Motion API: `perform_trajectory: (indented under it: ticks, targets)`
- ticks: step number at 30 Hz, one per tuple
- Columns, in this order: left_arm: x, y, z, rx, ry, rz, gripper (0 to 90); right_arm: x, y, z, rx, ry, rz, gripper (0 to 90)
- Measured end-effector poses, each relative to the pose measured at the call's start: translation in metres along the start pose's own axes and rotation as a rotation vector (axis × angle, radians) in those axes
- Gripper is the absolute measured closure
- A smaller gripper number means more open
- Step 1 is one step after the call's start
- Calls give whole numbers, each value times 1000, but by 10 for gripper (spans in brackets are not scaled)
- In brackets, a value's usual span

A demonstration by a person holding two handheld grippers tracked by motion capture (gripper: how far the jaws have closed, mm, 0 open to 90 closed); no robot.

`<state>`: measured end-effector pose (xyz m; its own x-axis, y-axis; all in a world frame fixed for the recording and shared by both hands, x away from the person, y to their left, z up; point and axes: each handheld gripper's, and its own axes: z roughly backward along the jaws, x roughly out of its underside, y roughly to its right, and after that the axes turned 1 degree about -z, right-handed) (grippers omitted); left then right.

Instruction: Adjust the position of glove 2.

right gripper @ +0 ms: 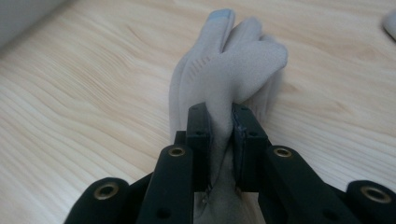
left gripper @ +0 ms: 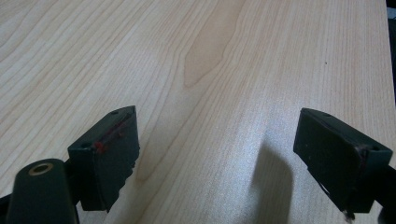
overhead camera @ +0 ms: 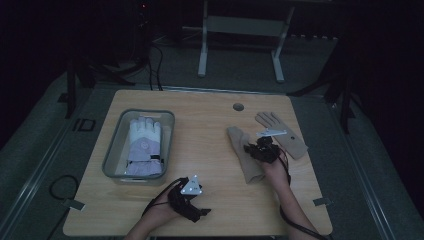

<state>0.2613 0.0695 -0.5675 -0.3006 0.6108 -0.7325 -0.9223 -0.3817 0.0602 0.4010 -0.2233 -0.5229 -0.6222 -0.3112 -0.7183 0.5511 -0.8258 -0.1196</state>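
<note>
Two beige gloves lie on the right half of the wooden table. One beige glove (overhead camera: 244,150) (right gripper: 233,70) is bunched up, and my right gripper (overhead camera: 261,148) (right gripper: 222,126) is shut on its fabric, which stands pinched between the jaws. The other beige glove (overhead camera: 281,132) lies flat just to the right of it. A white and lilac winter glove (overhead camera: 143,146) rests inside a clear plastic bin (overhead camera: 113,150) on the left. My left gripper (overhead camera: 192,202) (left gripper: 217,154) hovers near the table's front edge, open, with bare wood between its jaws.
The table (overhead camera: 200,135) has a round cable hole (overhead camera: 238,107) near its back edge. A grey frame (overhead camera: 240,30) stands on the floor behind. Cables (overhead camera: 60,187) lie on the floor at the left.
</note>
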Motion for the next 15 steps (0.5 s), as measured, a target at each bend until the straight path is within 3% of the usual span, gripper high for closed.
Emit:
perform_trajectory:
  ticks: [10,14,15]
  targets:
    - [0,1,0,-12,3,-11,146,-35,-50,6,-21,76,1,794]
    - [-1,1,0,-13,2,-16,146,-46,-61,7,-10,114,-37,794]
    - [-1,1,0,-13,-1,-19,146,-54,-70,7,27,151,-88,795]
